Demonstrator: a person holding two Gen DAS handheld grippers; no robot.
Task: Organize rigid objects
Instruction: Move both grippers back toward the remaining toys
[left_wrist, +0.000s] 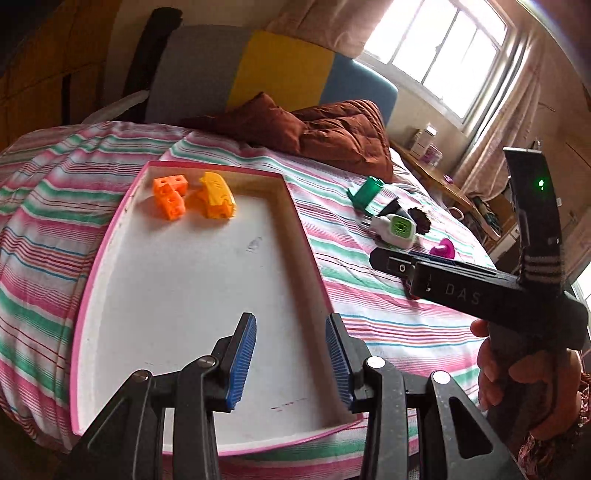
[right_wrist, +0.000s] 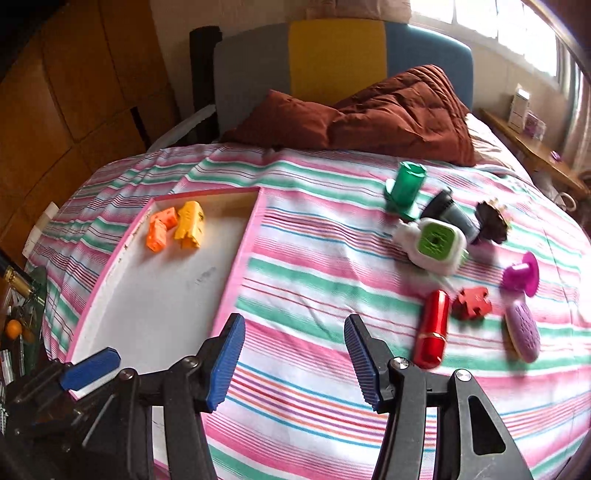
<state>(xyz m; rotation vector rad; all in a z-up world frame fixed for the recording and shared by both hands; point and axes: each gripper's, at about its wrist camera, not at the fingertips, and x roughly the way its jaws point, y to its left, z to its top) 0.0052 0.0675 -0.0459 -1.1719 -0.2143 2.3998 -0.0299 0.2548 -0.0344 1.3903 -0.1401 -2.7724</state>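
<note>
On the striped bed (right_wrist: 314, 258), a shallow pink-rimmed tray (right_wrist: 236, 266) is set, with an orange block (right_wrist: 160, 230) and a yellow piece (right_wrist: 190, 225) lying close together at its far end. The left gripper (left_wrist: 290, 363) is held over the tray's near end, its jaws spread and nothing between them. The right gripper (right_wrist: 295, 363) is poised over bare bedding beside the tray, jaws likewise parted and empty. Scattered to the right are a green cylinder (right_wrist: 406, 184), a white-and-green piece (right_wrist: 434, 245), a red cylinder (right_wrist: 432, 334), a red puzzle block (right_wrist: 472, 302) and two purple pieces (right_wrist: 521, 328).
</note>
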